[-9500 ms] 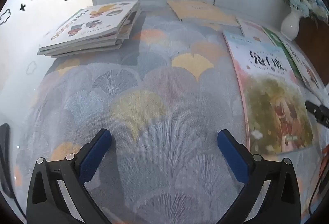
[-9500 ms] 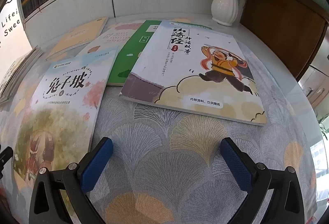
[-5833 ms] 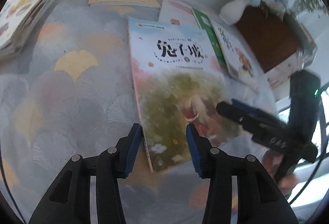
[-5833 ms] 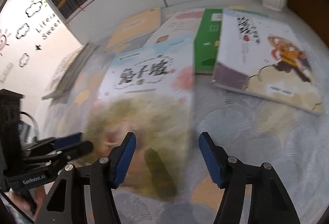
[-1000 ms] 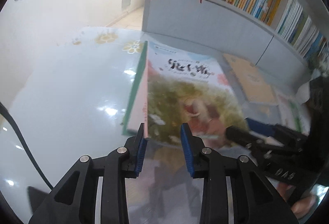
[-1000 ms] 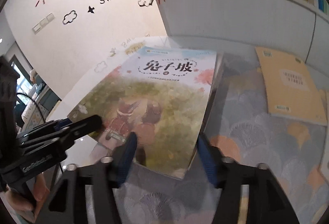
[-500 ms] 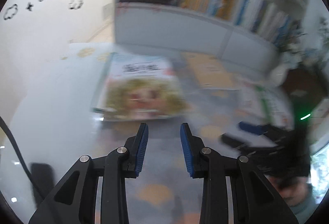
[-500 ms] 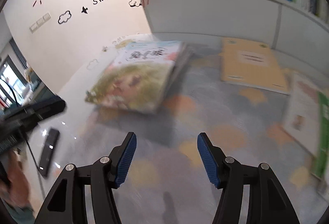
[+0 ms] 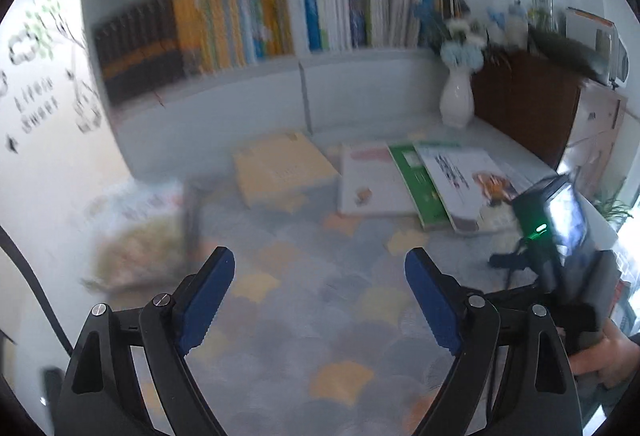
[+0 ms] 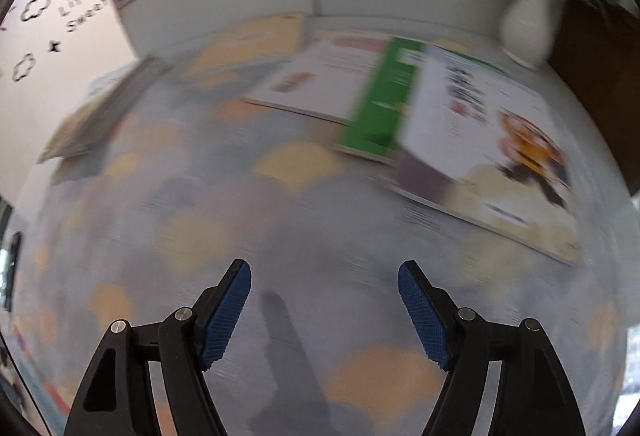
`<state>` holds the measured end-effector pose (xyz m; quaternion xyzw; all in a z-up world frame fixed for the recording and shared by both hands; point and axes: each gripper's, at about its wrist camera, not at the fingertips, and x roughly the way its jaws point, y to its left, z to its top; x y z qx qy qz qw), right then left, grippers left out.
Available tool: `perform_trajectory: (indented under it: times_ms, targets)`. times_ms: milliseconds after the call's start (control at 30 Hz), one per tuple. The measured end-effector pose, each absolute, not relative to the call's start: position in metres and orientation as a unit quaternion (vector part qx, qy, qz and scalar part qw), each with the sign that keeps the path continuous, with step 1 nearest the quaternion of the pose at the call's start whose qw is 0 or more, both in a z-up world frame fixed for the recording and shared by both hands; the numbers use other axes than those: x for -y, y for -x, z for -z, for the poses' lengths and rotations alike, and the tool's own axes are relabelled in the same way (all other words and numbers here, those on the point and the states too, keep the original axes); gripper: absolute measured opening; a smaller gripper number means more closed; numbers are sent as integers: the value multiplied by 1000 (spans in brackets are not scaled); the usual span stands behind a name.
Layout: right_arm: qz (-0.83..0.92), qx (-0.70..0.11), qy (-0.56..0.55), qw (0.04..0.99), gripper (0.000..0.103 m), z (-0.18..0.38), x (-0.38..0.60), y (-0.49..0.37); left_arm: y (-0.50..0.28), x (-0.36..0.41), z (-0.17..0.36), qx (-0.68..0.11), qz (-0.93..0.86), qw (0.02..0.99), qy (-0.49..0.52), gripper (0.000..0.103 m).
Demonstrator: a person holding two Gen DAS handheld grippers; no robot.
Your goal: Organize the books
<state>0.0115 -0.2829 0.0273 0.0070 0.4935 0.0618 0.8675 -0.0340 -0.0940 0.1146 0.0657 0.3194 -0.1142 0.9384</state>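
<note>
The left gripper [image 9: 316,296] and right gripper [image 10: 324,308] both have jaws opening, nothing between them. The loose books [image 10: 420,108] lie upper right on the tablecloth [image 10: 280,236], the stack [image 10: 92,116] at left.

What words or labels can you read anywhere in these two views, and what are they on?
"Lifeis Sweet": wall decal, beside cloud and star stickers; blurred but legible in both views.
Cartoon-figure book: dark vertical title characters, too blurred to read.
Green book: white label, unreadable.
Tan book: faint print, unreadable.
White and pink book: unreadable.
Shelf book spines: too blurred to read.
</note>
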Motion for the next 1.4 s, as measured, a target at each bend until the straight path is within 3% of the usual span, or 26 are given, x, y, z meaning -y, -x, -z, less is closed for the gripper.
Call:
perform_trajectory:
  times_ms: [200, 367, 467, 1400]
  targets:
    - [-33, -482, 39, 875, 79, -20, 282, 0, 4, 89, -61, -360, 127, 924, -16, 87]
    - [-5, -476, 62, 877, 103, -17, 279, 1, -15, 65, -28, -403, 109, 908, 49, 87]
    - [-6, -487, 6, 873, 103, -13, 294, -1, -19, 54, -20, -415, 101, 901, 81, 87]
    - [0, -451, 9, 892, 103, -10, 287, 13, -21, 38, -12, -433, 98, 887, 127, 87]
